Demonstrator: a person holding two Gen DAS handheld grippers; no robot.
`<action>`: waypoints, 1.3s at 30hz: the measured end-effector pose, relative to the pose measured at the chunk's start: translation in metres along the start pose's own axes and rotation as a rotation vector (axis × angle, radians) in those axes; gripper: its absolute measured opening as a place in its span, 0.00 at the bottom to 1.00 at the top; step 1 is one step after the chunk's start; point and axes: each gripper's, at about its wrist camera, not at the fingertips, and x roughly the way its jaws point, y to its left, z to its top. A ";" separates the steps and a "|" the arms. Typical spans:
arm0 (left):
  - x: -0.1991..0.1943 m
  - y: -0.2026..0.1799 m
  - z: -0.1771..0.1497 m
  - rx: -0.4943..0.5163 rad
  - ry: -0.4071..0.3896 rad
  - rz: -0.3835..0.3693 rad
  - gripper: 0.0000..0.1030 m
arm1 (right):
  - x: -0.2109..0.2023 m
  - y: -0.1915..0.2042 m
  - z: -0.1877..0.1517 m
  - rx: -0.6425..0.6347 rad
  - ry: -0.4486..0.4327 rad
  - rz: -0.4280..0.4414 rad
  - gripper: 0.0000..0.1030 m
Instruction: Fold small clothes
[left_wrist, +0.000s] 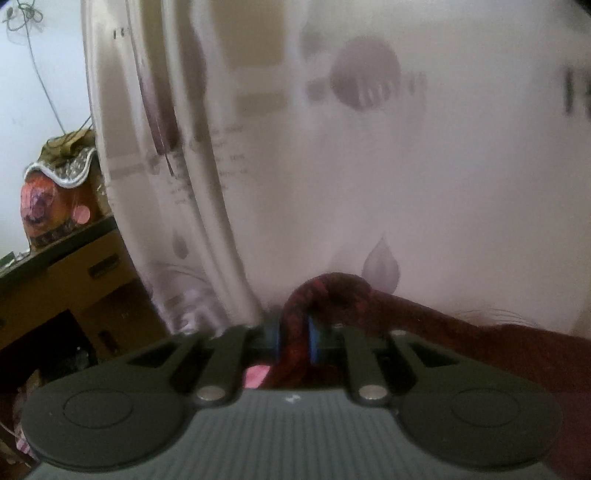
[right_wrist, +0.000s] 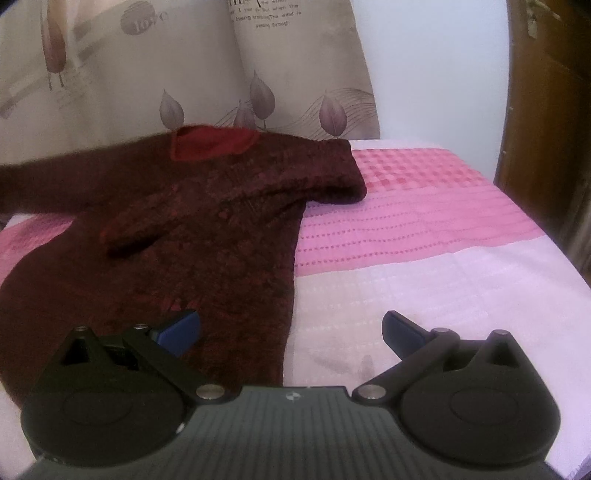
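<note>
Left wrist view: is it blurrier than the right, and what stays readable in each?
Left wrist view: yes, motion-smeared curtain; only the left gripper pinching maroon sweater fabric reads. Right wrist view: sharper, soft light, fisheye bending; open right gripper over the bedspread.

A leaf-printed curtain (right_wrist: 184, 74) hangs at twelve o'clock. A pink-and-white bedspread (right_wrist: 424, 221) lies below. A wooden door (right_wrist: 546, 129) stands at three o'clock.

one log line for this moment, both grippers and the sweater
left gripper: shut on sleeve | right gripper: open, over sweater edge | sweater: on bed, other sleeve folded in
</note>
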 end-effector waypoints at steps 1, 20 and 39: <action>0.009 -0.001 -0.002 -0.015 0.010 0.008 0.25 | 0.001 0.000 0.002 0.000 -0.004 0.009 1.00; -0.159 0.027 -0.128 -0.083 0.011 -0.581 0.93 | 0.072 0.107 0.059 -0.859 -0.095 0.337 0.70; -0.156 0.060 -0.231 -0.280 0.180 -0.657 0.93 | 0.093 -0.056 0.216 -0.380 -0.336 -0.104 0.08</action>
